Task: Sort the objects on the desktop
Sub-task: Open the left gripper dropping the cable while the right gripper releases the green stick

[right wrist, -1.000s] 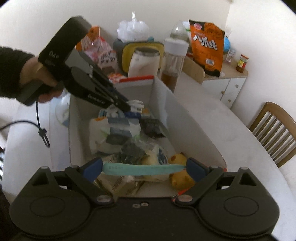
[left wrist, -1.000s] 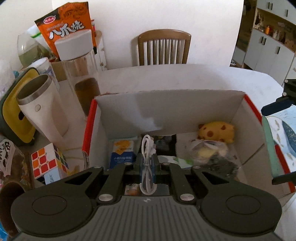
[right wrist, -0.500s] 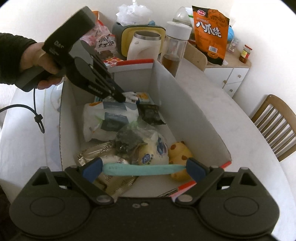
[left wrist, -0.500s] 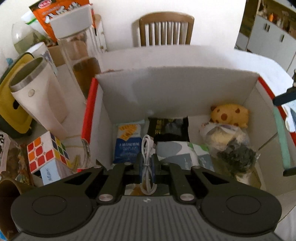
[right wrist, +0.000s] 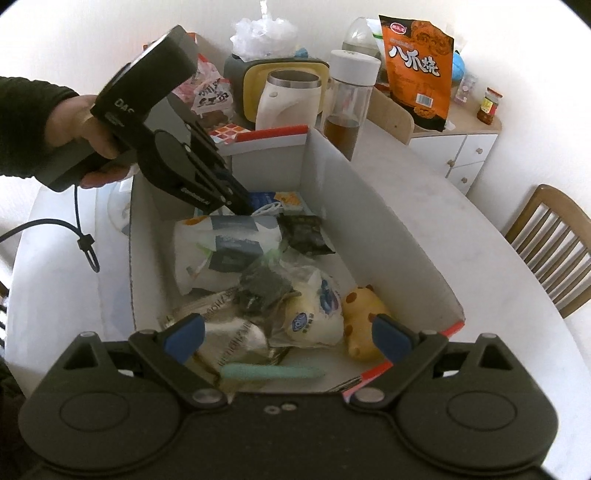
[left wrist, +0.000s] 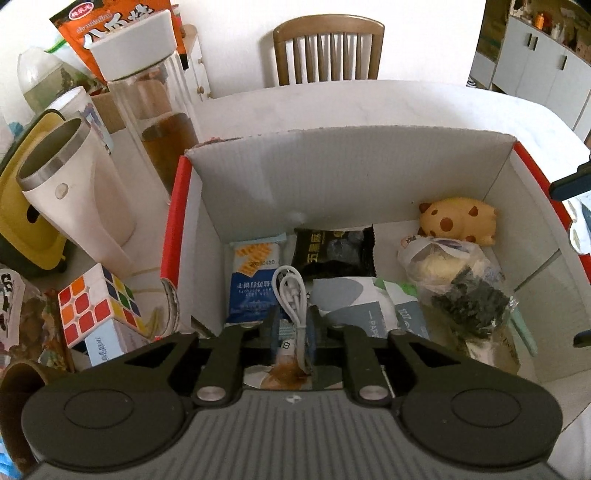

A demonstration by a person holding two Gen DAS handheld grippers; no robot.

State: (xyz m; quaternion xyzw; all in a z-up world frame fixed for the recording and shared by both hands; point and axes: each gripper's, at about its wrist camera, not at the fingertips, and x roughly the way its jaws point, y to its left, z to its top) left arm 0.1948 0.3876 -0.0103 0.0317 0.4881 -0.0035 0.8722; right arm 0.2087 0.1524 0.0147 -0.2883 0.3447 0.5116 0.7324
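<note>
A white cardboard box with red edges holds snack packs, a tissue pack, a bagged bun and a yellow spotted toy. My left gripper is shut on a coiled white cable low inside the box's left end; it also shows in the right wrist view. My right gripper is open above the box's near end. A mint-green stick lies blurred just below it in the box.
Left of the box stand a Rubik's cube, a white steel-rimmed mug, a glass bottle with white lid, a yellow container and an orange snack bag. A wooden chair stands behind the table.
My right gripper opened and let go of the mint-green stick, which dropped into the box. My left gripper moved lower into the box with the cable.
</note>
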